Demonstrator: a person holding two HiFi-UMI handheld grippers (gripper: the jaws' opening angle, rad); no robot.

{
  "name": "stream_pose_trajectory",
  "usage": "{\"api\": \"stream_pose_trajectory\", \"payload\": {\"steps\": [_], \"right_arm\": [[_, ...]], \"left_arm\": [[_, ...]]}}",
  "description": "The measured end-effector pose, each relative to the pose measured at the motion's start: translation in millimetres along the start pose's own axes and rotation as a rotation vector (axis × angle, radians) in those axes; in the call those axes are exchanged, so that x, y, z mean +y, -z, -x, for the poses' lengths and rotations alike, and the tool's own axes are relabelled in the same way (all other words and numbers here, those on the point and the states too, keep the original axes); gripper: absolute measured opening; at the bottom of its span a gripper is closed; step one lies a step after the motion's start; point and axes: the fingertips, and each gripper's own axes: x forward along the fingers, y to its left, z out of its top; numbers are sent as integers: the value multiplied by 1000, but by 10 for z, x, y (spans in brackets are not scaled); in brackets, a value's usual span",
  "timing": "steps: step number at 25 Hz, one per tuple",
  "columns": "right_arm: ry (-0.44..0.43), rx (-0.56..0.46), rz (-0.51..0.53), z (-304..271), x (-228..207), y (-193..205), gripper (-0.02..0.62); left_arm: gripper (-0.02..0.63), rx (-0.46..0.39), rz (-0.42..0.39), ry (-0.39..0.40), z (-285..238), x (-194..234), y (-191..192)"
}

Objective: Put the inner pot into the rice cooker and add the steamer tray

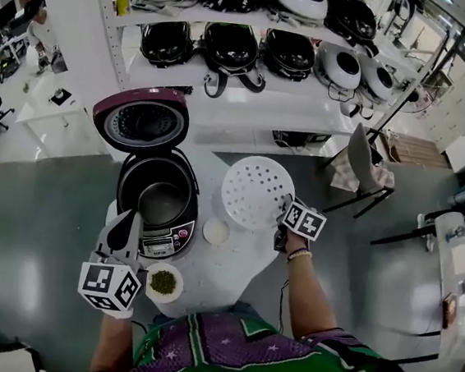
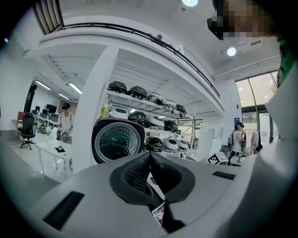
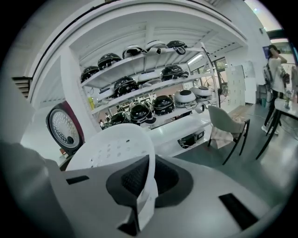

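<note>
The rice cooker (image 1: 157,191) stands open on the white table, its maroon-rimmed lid (image 1: 140,118) tipped back. The metal inner pot (image 1: 162,203) sits inside it. My right gripper (image 1: 283,209) is shut on the rim of the white perforated steamer tray (image 1: 254,190), which hangs above the table to the right of the cooker. In the right gripper view the tray (image 3: 111,148) rises from between the pads, its edge pinched upright. My left gripper (image 1: 126,226) is shut and empty at the cooker's front left. In the left gripper view its pads meet in front of the lid (image 2: 117,141).
A small bowl of green grains (image 1: 164,282) and a small white dish (image 1: 216,231) sit on the round table (image 1: 231,276) near the cooker. Shelves with several rice cookers (image 1: 230,49) stand behind. A chair (image 1: 358,165) is at the right.
</note>
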Motion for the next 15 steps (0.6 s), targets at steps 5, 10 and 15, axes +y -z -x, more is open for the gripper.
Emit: {"api": "stream_pose_trajectory", "payload": {"steps": [5, 10, 15], "right_arm": [[-53, -22, -20, 183, 504, -100, 6], [-116, -31, 35, 285, 1050, -78, 8], [-145, -57, 71, 394, 1518, -63, 8]], "left_arm": [[21, -22, 16, 23, 113, 114, -81], [21, -39, 21, 32, 257, 294, -90], [21, -45, 25, 36, 430, 505, -118]]}}
